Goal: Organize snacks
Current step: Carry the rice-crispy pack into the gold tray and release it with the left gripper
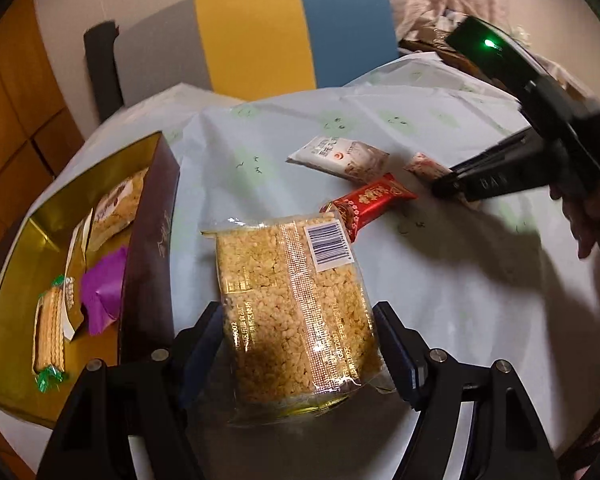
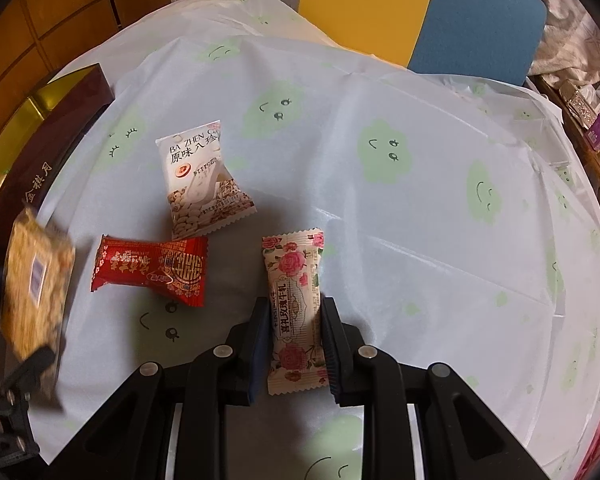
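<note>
My left gripper [image 1: 298,320] is shut on a clear pack of golden puffed-rice cake [image 1: 296,304] and holds it above the table, right of the open gold-lined box [image 1: 148,264]. The pack shows blurred at the left of the right wrist view [image 2: 36,280]. My right gripper [image 2: 294,312] is shut on a rose-print candy packet [image 2: 296,312] that lies on the cloth; it also shows in the left wrist view [image 1: 444,188]. A red packet [image 2: 150,270] and a white nut packet [image 2: 200,184] lie to its left.
The box holds a wafer pack [image 1: 50,332], a purple wrapper [image 1: 102,284] and a pale packet [image 1: 116,208]. The round table has a pale cloth with green faces [image 2: 380,152]. A grey, yellow and blue chair [image 1: 260,36] stands behind it. Clutter sits at far right [image 2: 588,116].
</note>
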{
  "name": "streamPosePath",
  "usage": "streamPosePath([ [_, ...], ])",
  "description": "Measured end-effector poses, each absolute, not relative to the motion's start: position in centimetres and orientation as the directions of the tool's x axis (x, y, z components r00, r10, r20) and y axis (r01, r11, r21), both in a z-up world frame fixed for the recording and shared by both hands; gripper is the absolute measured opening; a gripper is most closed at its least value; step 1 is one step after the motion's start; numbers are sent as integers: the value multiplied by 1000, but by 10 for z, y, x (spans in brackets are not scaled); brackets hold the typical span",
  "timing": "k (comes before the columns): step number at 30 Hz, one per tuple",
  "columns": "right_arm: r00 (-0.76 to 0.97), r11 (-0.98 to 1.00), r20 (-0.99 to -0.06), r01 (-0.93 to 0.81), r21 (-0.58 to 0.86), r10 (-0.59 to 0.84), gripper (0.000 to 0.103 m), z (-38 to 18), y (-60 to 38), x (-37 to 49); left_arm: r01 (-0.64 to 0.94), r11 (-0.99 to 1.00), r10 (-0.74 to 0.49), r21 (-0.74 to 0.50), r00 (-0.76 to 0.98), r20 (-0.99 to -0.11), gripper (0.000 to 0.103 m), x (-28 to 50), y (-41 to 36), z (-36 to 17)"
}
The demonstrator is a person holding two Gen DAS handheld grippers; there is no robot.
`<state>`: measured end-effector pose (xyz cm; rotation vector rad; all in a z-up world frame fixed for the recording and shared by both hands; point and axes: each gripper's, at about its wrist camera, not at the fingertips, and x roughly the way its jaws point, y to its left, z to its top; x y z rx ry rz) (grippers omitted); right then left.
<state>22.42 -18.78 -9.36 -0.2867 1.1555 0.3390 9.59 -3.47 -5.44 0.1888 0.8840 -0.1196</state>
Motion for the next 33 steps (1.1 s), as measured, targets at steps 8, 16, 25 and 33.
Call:
streamPosePath([
  [8, 369, 914, -922, -402, -47, 115, 25, -94, -189, 224, 175, 973, -9, 151, 682, -731, 75, 84, -41, -58],
  [16, 382, 913, -916, -405, -47, 122, 25, -95, -187, 222, 172, 985, -95, 26, 658, -747, 74, 96, -31, -49],
  [25, 411, 895, -906, -435, -98, 100, 25, -95, -185, 218, 187, 982, -145, -21, 682, -717, 74, 70, -20, -28],
  [33, 425, 888, -901, -444, -119, 91, 25, -95, -185, 217, 165, 986, -142, -36, 694, -706, 74, 56, -5, -13],
])
